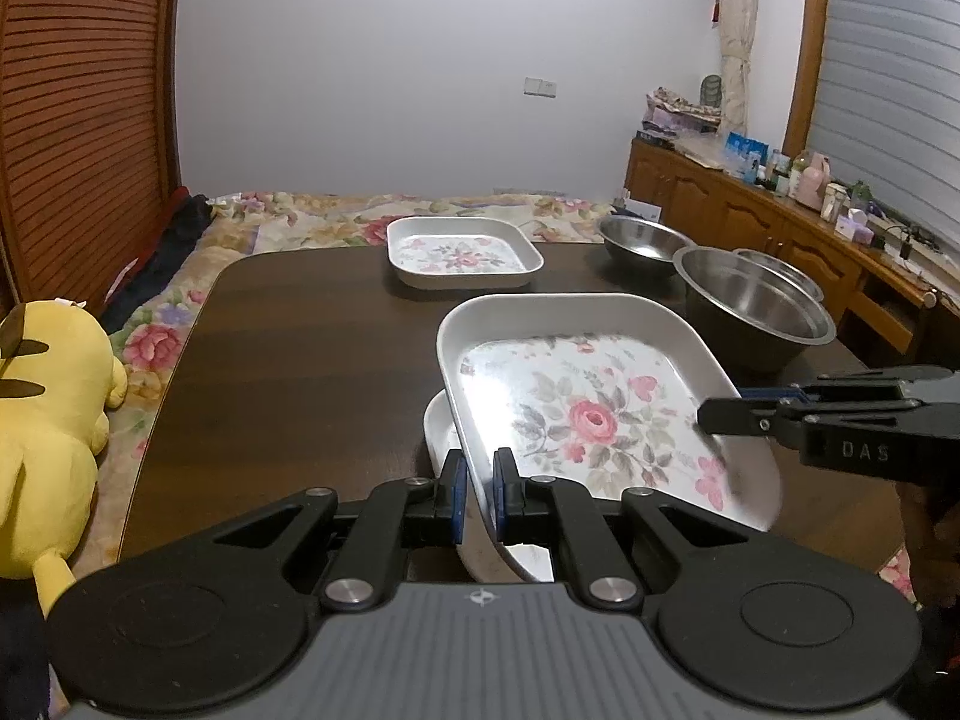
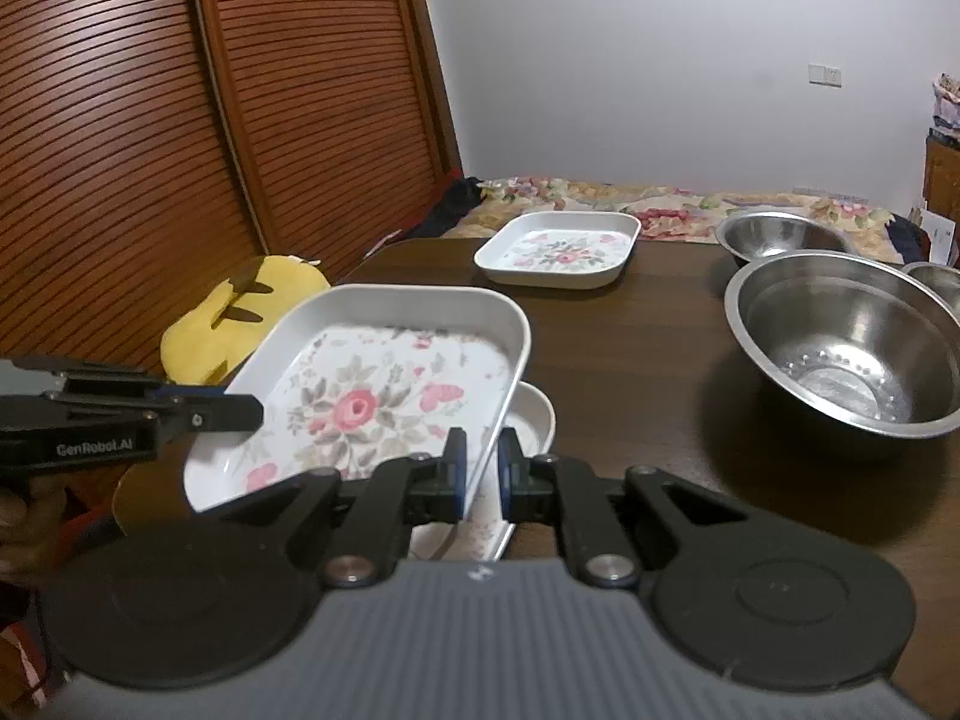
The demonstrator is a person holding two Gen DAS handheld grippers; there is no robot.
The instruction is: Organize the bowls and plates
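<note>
— Around the work? Dark wooden table [image 1: 312,348], rounded corners, glossy grain. Far side: another floral plate [image 1: 463,252] lying flat, alone. Off to the right: three stainless steel bowls, the large steel bowl [image 2: 846,348] nearest, a smaller steel bowl [image 1: 645,243] behind it, a third steel bowl [image 1: 780,273] mostly hidden behind the large one.

— Beyond the table?

— Yellow plush toy [image 1: 48,420] on a flowered bedspread [image 1: 336,213]; louvred wooden doors [image 2: 180,120]; wooden sideboard [image 1: 750,210] crowded with bottles and boxes.

— And the held thing?

— Floral square plate [image 1: 588,408], white, raised rim, rounded corners, pink rose print, shiny. Lifted and tilted above a second white plate [image 1: 441,432] resting on the table, partly covered by it.

— Grip?

— Left gripper [image 1: 478,495] pinching the plate's near-left rim between blue pads. Right gripper [image 2: 482,471] clamped likewise on the opposite rim, one pad inside, one outside. Seen from the left wrist, reaching in from the right edge, black, fingertips at the rim.

— In the way?

— Large steel bowl close to the lifted plate's right side; not touching. Open tabletop between the lifted plate and the far one.
</note>
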